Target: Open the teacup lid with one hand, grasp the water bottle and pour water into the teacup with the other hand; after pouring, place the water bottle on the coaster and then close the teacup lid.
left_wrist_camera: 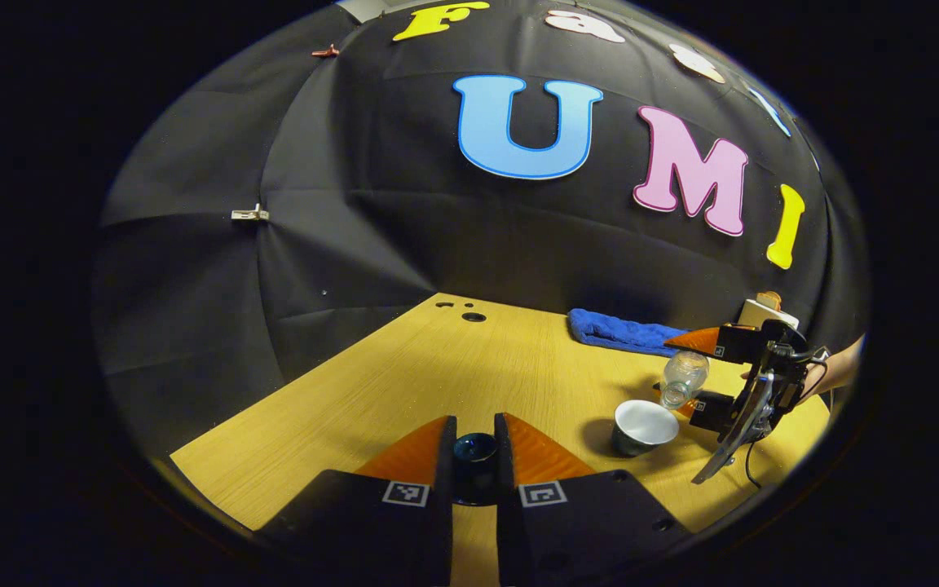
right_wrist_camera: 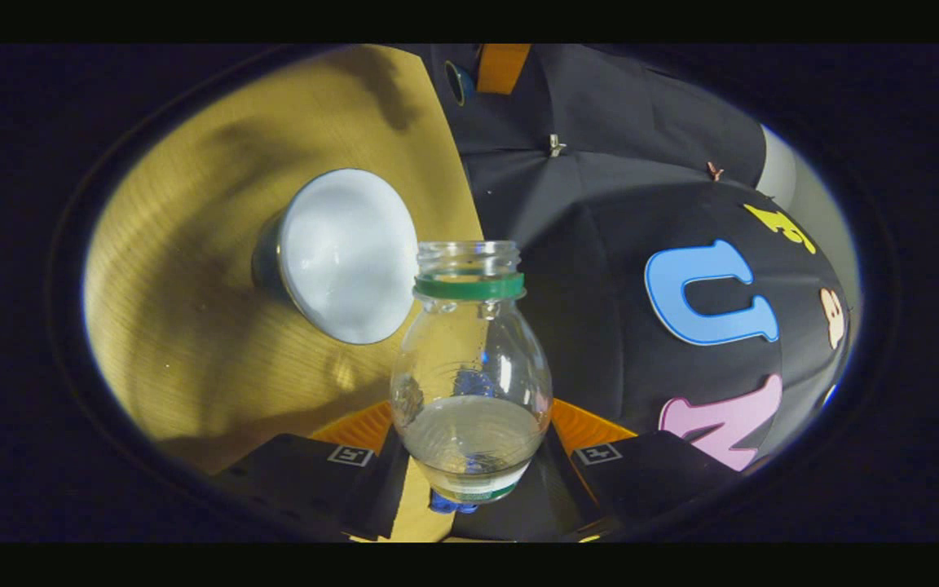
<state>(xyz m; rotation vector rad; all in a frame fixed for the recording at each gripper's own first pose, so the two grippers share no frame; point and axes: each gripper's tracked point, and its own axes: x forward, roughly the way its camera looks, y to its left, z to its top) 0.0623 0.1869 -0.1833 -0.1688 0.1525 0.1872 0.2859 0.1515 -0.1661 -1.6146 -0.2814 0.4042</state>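
Note:
My left gripper (left_wrist_camera: 474, 428) is shut on the dark teacup lid (left_wrist_camera: 474, 453), held just above the wooden table (left_wrist_camera: 404, 383). To its right stands the uncovered teacup (left_wrist_camera: 643, 425), dark outside and white inside. My right gripper (left_wrist_camera: 685, 377) is shut on the clear water bottle (left_wrist_camera: 683, 377), tilted with its uncapped mouth just above the cup's far rim. In the right gripper view the bottle (right_wrist_camera: 471, 367), with a green neck ring, sits between my fingers (right_wrist_camera: 469, 444); water lies in its lower part. The teacup (right_wrist_camera: 345, 254) is beside the mouth. I see no stream.
A folded blue cloth (left_wrist_camera: 620, 330) lies at the table's back edge, with a small white box (left_wrist_camera: 767, 312) to its right. Small holes (left_wrist_camera: 473, 316) mark the table's far left corner. A person's hand (left_wrist_camera: 840, 367) holds the right gripper.

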